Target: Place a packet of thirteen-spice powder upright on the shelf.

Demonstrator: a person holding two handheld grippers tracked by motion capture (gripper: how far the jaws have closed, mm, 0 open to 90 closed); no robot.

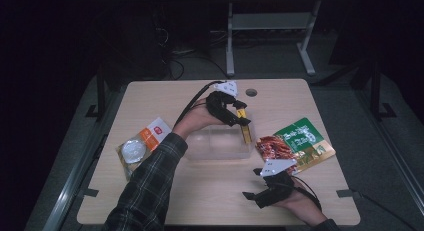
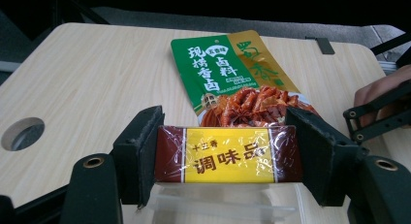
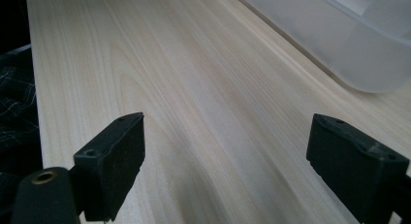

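My left gripper [image 2: 225,153] is shut on a small yellow and dark red seasoning box [image 2: 228,154], its pads pressing both ends. In the high view that left gripper [image 1: 244,122] holds the box [image 1: 245,131] over the far right corner of a clear plastic bin [image 1: 220,143]. The bin's rim [image 2: 213,204] lies just beneath the box. A green and gold spice pouch [image 2: 228,73] lies flat on the table beyond it. My right gripper [image 1: 257,198] rests low near the table's front edge, jaws wide open over bare wood [image 3: 223,132], nothing between them.
The green pouch [image 1: 295,143] lies right of the bin. An orange and white packet with a round silver lid [image 1: 140,146] lies at the left. A cable hole [image 1: 251,92] sits near the far edge. The bin's corner [image 3: 368,49] shows ahead of the right gripper.
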